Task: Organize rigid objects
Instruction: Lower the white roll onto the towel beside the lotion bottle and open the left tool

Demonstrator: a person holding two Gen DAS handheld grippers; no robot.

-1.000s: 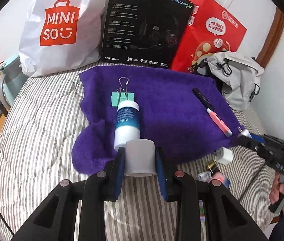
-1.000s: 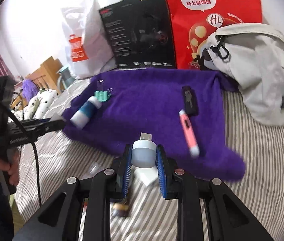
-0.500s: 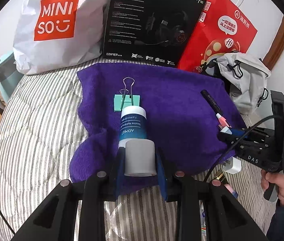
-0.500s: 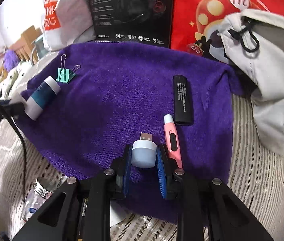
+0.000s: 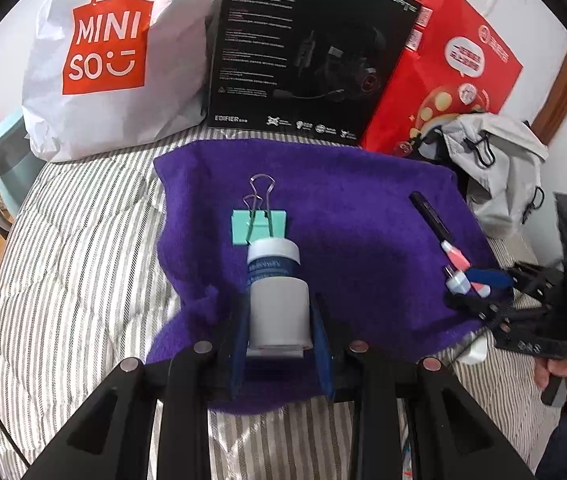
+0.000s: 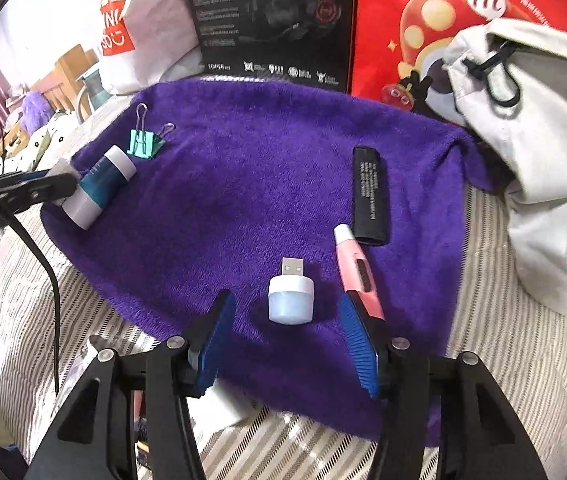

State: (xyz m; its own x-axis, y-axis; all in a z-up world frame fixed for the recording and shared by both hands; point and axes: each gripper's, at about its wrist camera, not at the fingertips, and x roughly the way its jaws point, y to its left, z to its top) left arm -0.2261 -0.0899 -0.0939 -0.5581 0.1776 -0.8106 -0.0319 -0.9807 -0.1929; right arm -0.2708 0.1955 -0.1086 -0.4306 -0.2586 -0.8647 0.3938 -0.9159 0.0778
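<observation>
Blue right fingers (image 6: 357,340) apart around USB light (image 6: 290,300).

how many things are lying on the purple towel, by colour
blue and white: 2, the bottle and the usb light
green: 1, the binder clip
black: 1, the black stick
pink: 1, the pink pen
total: 5 on the purple towel

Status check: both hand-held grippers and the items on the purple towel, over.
Left hand-held gripper shut on bottle. Right hand-held gripper open, USB light lying free on towel. Pink pen touching right finger.
</observation>
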